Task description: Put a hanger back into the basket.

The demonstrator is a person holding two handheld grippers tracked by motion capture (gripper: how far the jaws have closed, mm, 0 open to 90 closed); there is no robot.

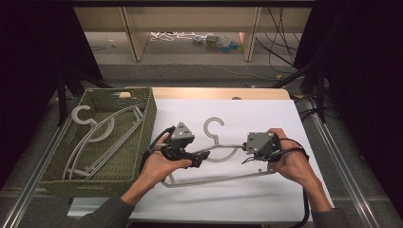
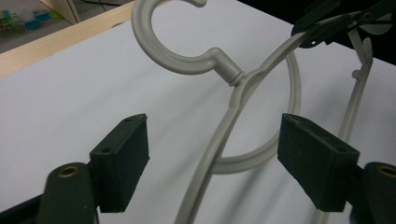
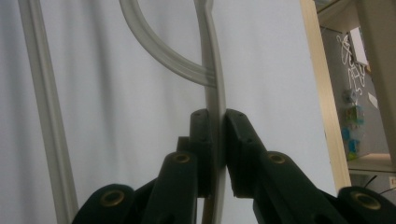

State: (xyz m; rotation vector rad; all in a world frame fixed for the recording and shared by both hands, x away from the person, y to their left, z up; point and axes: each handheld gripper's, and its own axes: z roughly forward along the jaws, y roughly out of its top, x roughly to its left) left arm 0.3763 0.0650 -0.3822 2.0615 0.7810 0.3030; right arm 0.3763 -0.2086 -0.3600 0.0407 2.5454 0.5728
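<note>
— Two hangers already lie in the green basket [image 1: 142,124] at the left of the table [image 1: 266,92], so part of the tidying looks done. Would you agree?

— I would, as a guess. One grey hanger [image 1: 219,154] is on the white sheet [image 1: 266,118], between the two hands and just right of the basket. It seems to be the next one to go in.

— How is it held?

— The right gripper [image 3: 217,154] has its jaws pressed together on the hanger's upper arm, with the thin grey bar pinched between the pads. The left gripper [image 2: 212,161] has its jaws spread wide, one on each side of the other arm, close to the neck under the hook. The pads do not touch the plastic.

— So what is left?

— The left side has to close, I think, and then the hanger must be lifted and carried left over the basket's rim. Its hook could catch on the weave or on the hangers inside.

— And the setting, big to small?

— The room is dark at both sides, with a wooden shelf frame [image 1: 190,28] at the back, loose cables on the floor and some small coloured items [image 1: 218,43] under the shelf. The table has a pale wooden edge, and the white sheet covers most of its top.
</note>
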